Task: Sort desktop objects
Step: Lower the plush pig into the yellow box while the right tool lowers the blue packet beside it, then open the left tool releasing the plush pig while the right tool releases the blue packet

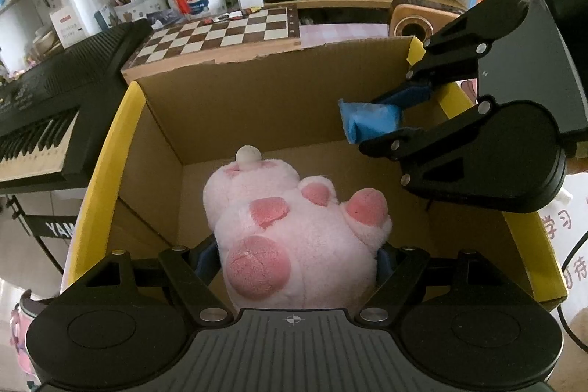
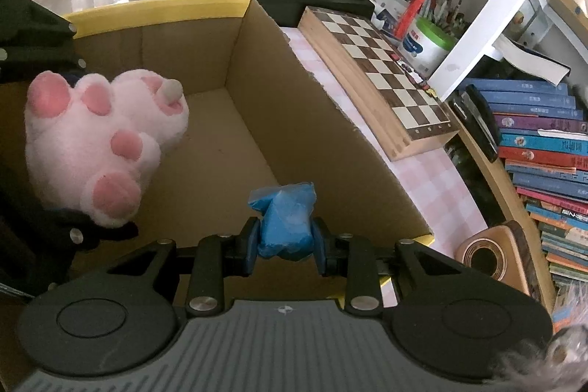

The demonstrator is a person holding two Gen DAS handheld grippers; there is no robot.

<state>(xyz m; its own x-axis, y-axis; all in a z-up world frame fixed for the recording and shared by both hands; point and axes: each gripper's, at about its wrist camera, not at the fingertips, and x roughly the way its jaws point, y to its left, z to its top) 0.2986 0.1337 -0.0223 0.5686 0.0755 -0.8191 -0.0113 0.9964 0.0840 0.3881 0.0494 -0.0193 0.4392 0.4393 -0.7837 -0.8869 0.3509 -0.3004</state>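
Left gripper (image 1: 294, 256): we have it clamped wide across a pink plush paw (image 1: 290, 226), pads pressing both flanks of the soft body.
Right gripper (image 2: 284, 241): we hold it pinched narrow on a small blue packet (image 2: 286, 219) of crinkled film.
Box: an open cardboard box (image 1: 257, 87) with yellow-edged flaps; both loads hang over its mouth, and its brown floor shows bare beneath them.
Paw's place: above the box on our left side, toes pointing away from the claw toward the far wall; its long axis runs straight out from the jaws.
Packet's place: near the right wall of the box, just inside the rim, sticking forward from the fingertips.
Deciding relation: each item lies directly above the box floor, so we judge the drop is straight down; the two are apart and need not collide.
Nearer hand: neither, each over its own side.
Surroundings: chessboard (image 2: 382, 68) and keyboard (image 1: 44, 105) lie beyond the box.
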